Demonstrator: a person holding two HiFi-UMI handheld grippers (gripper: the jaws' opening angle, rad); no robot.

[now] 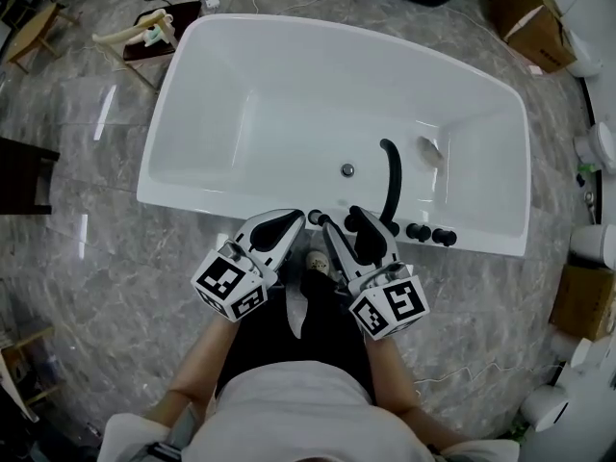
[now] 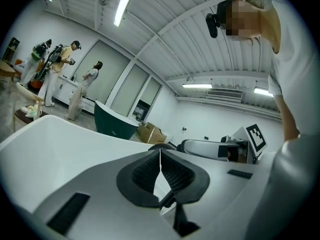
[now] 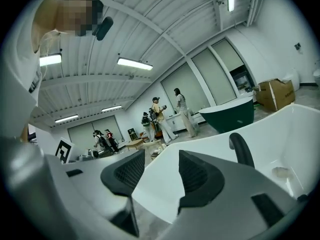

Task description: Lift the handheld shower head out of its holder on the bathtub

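The white bathtub (image 1: 207, 192) lies across the middle of the head view. A black curved shower head (image 1: 390, 176) rises from its near rim, with black knobs (image 1: 430, 233) to its right; it also shows in the right gripper view as a black arch (image 3: 242, 149) past the right jaw. My right gripper (image 1: 343, 219) hovers at the near rim, just left of the shower head's base, open with nothing between its pads (image 3: 196, 176). My left gripper (image 1: 292, 219) sits beside it to the left, its pads (image 2: 175, 173) pressed together on nothing. The right gripper (image 2: 220, 148) shows in the left gripper view.
Cardboard boxes (image 1: 527, 15) stand at the back right, a small wooden stool (image 1: 146, 37) at the back left, a dark bench (image 1: 24, 175) at the left. White fixtures (image 1: 599, 147) line the right side. A green tub (image 3: 232, 115) and several people (image 3: 167, 115) stand farther off.
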